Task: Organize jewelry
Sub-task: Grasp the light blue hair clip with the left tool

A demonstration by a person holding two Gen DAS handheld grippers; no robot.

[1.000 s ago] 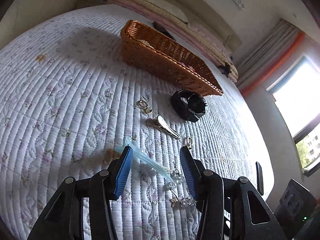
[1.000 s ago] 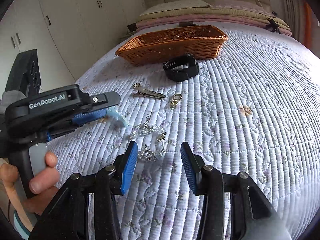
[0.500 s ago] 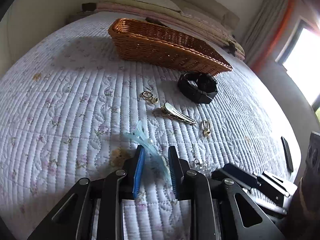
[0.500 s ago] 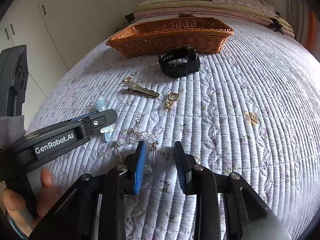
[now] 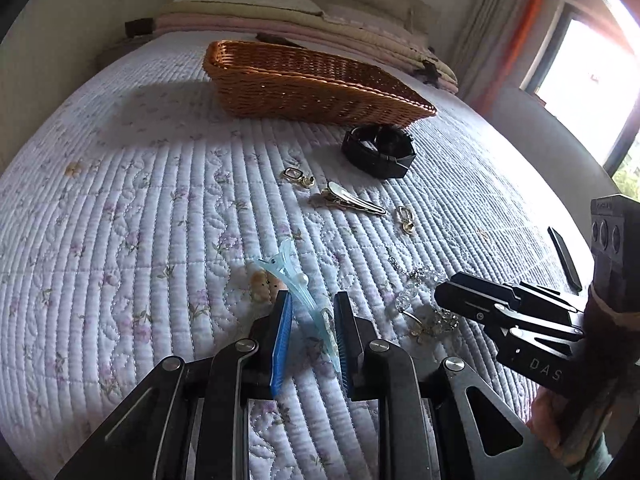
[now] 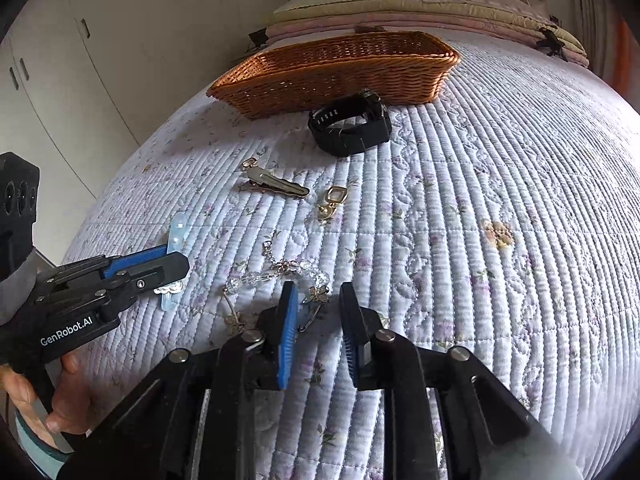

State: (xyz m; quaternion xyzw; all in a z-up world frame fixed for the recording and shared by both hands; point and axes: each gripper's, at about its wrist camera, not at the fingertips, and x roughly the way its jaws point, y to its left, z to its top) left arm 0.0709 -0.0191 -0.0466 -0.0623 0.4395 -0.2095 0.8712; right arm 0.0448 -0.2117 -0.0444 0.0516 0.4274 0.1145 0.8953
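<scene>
- Two grippers: left gripper (image 5: 310, 312) clenched on blue clip (image 5: 298, 284); right gripper (image 6: 318, 300) opening over bracelet (image 6: 276, 274).
- Nearby on quilt (image 6: 500, 168): basket (image 6: 340, 68), watch (image 6: 352, 124), silver clip (image 6: 278, 186), earring (image 6: 332, 202).

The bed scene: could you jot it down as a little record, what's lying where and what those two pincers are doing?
surface: quilted bedspread
container: wicker basket, at the far end
loose items: black watch, metal hair clip, gold earrings, crystal bracelet
left gripper: closed on light blue hair clip
right gripper: opening, over the bracelet, nothing gripped
</scene>
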